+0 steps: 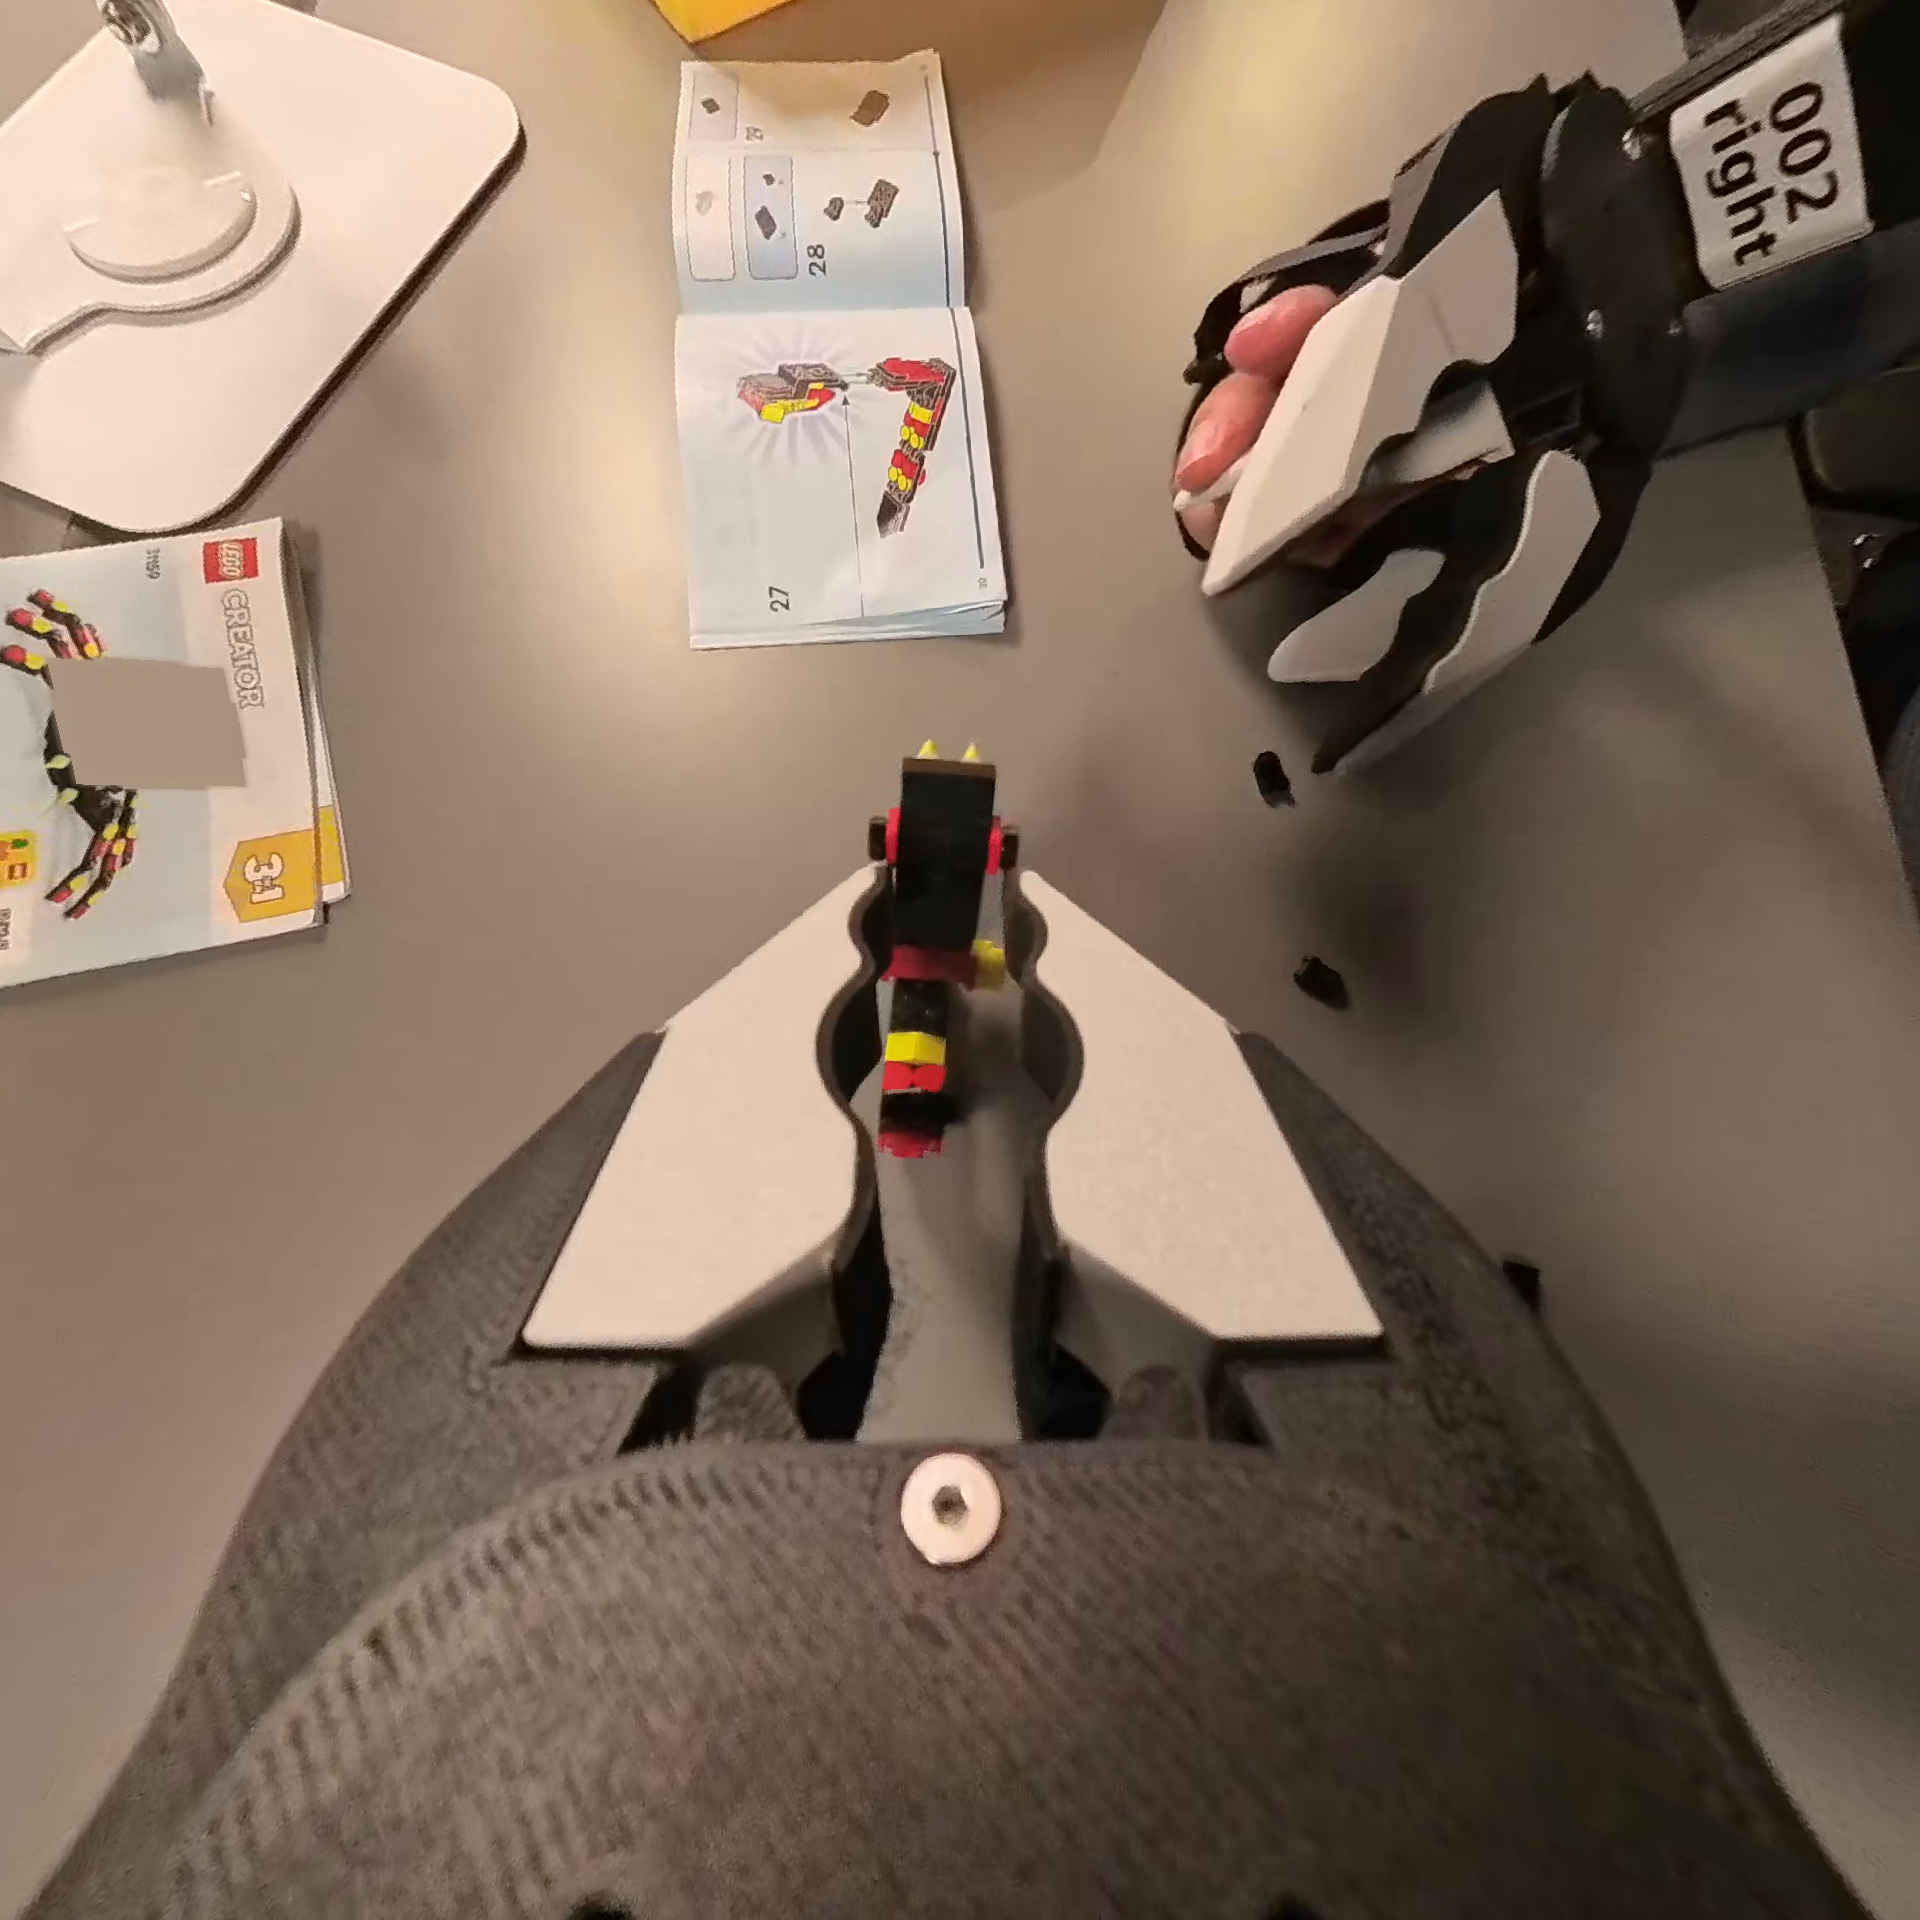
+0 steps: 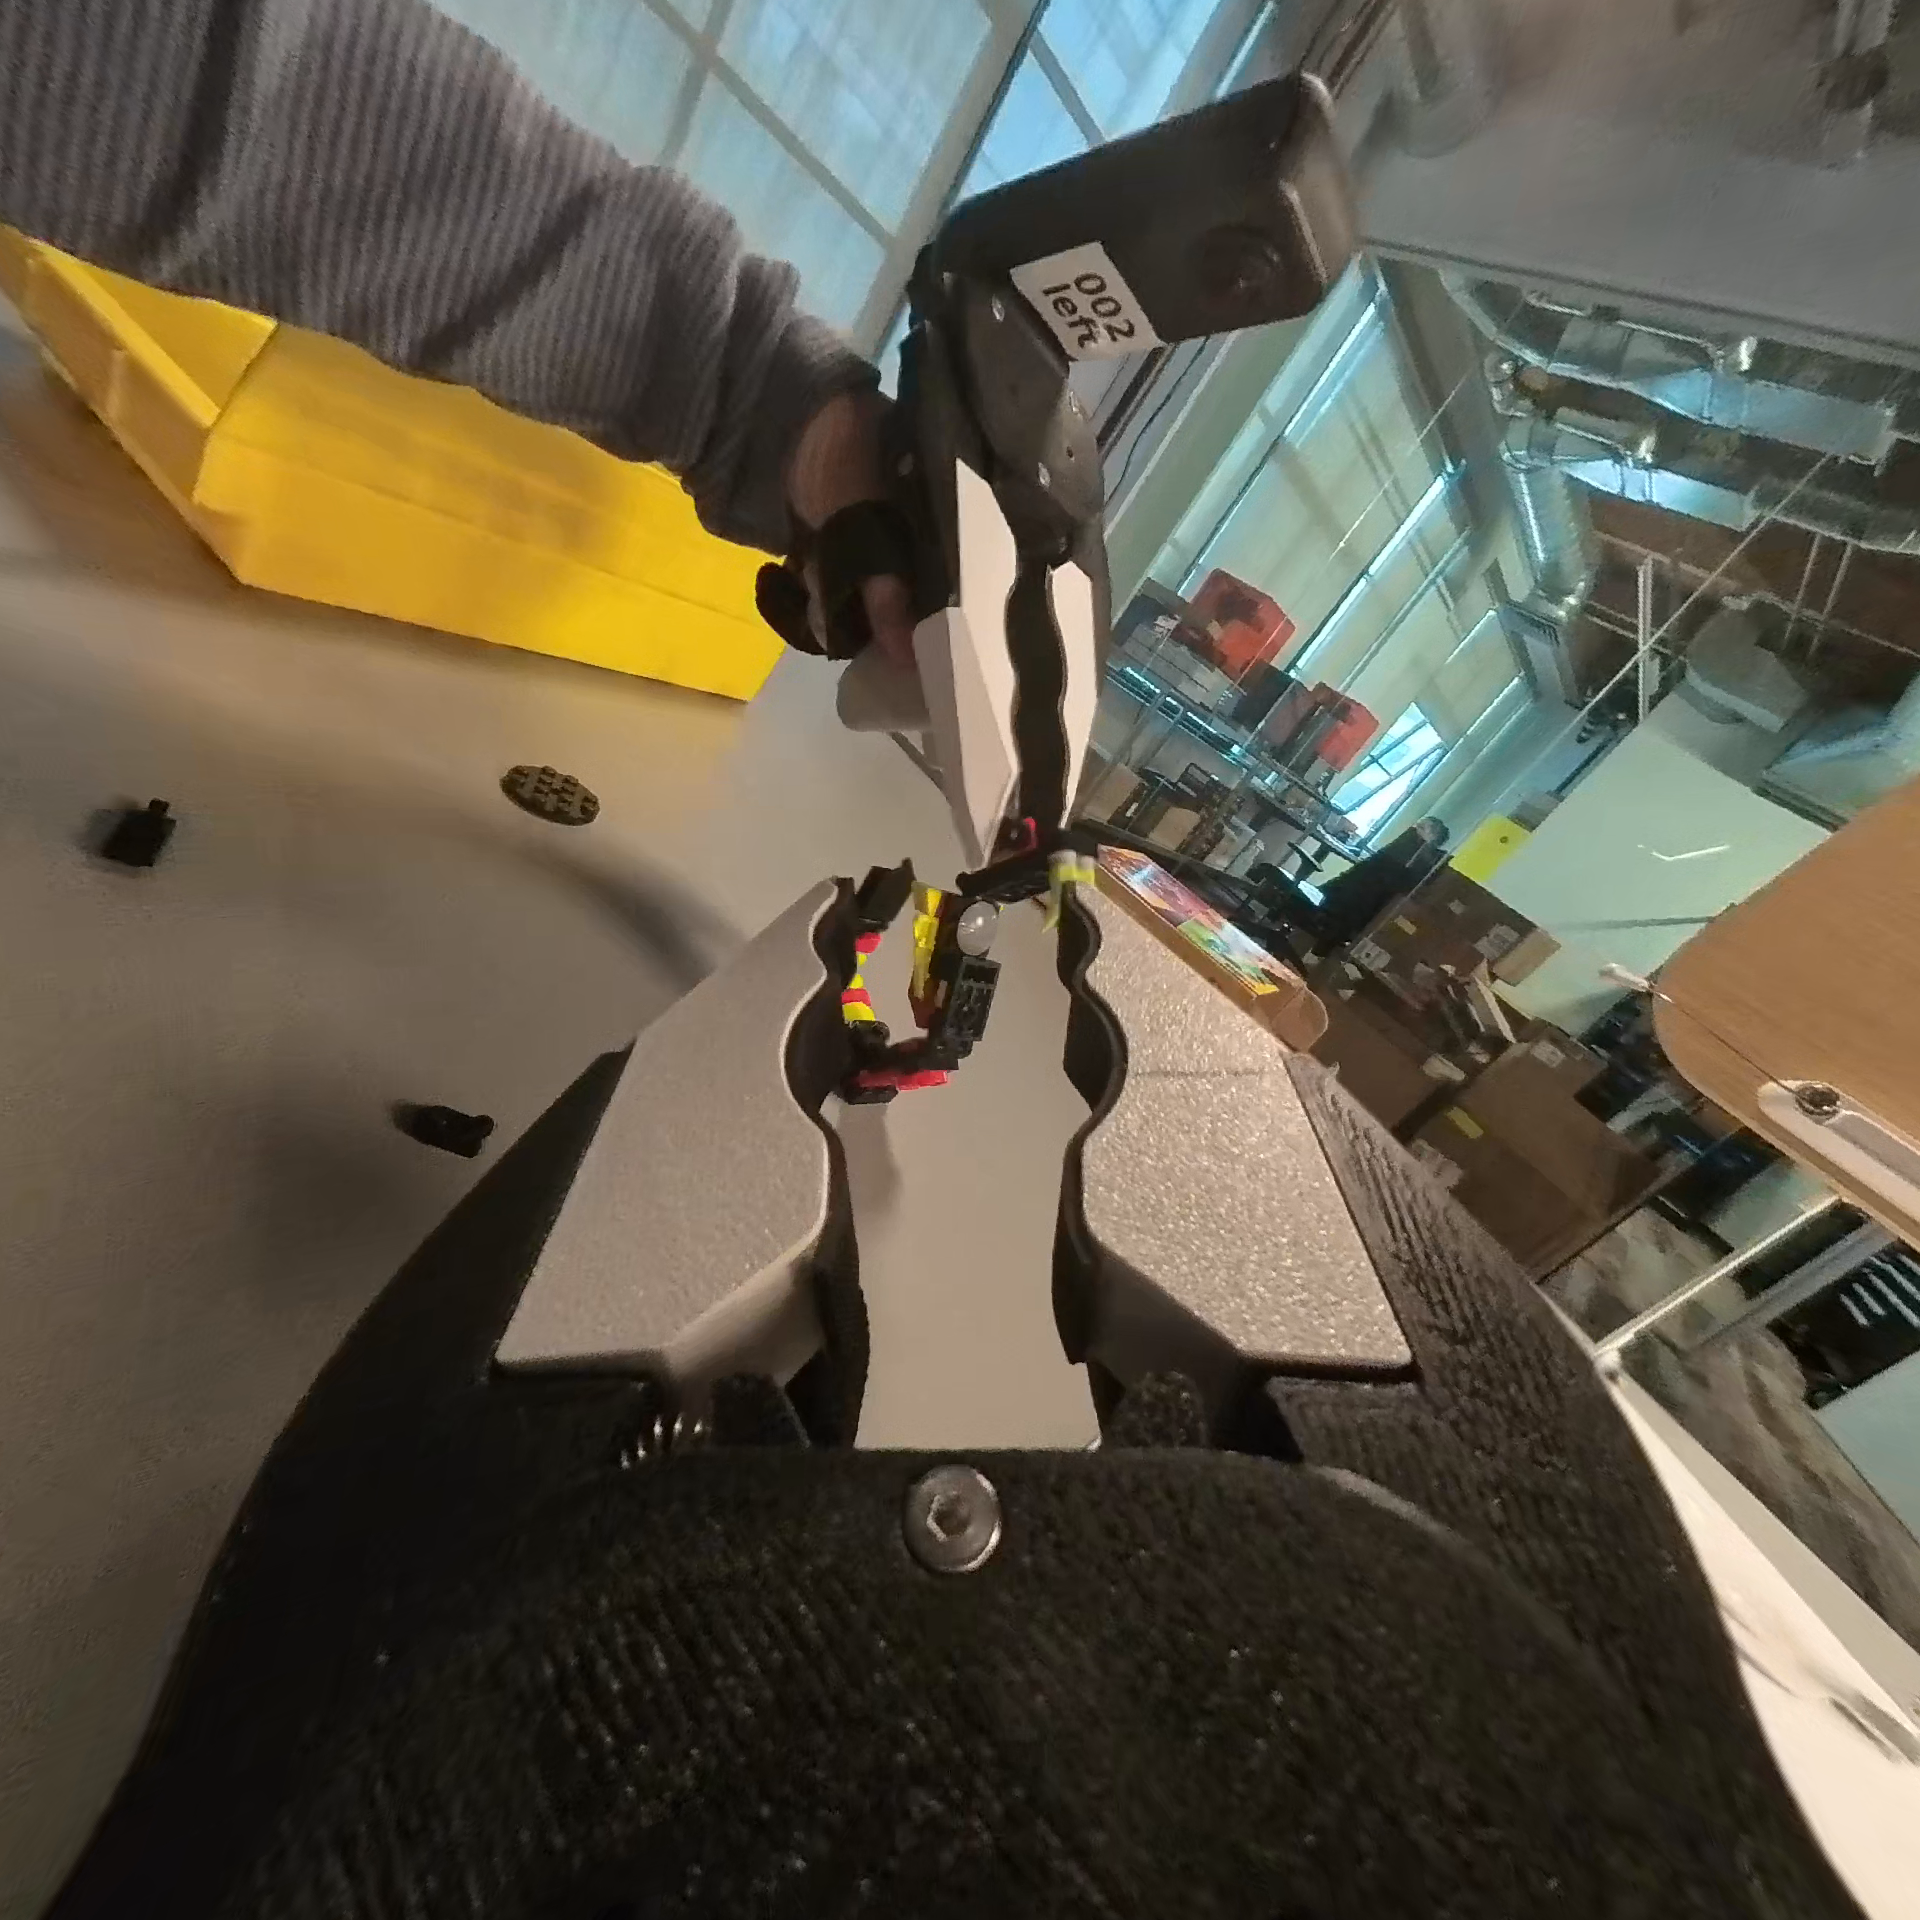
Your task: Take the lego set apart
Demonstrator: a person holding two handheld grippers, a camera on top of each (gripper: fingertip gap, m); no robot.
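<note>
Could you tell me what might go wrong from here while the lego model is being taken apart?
The left tongs pinch the lego model only at their tips, so a pull could twist it free. The right tongs stand open a short way off, so a hasty approach might knock it. Small black pieces already lie loose on the table; further bits could scatter and get lost.

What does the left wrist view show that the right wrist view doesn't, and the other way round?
Only the left wrist view shows the open instruction booklet, the closed booklet and the white stand base.

Only the right wrist view shows the yellow box, a round dark plate on the table and the grey sleeve.

Both show the lego model clamped in the left gripper, the right gripper open, and small black pieces loose on the grey table.
</note>
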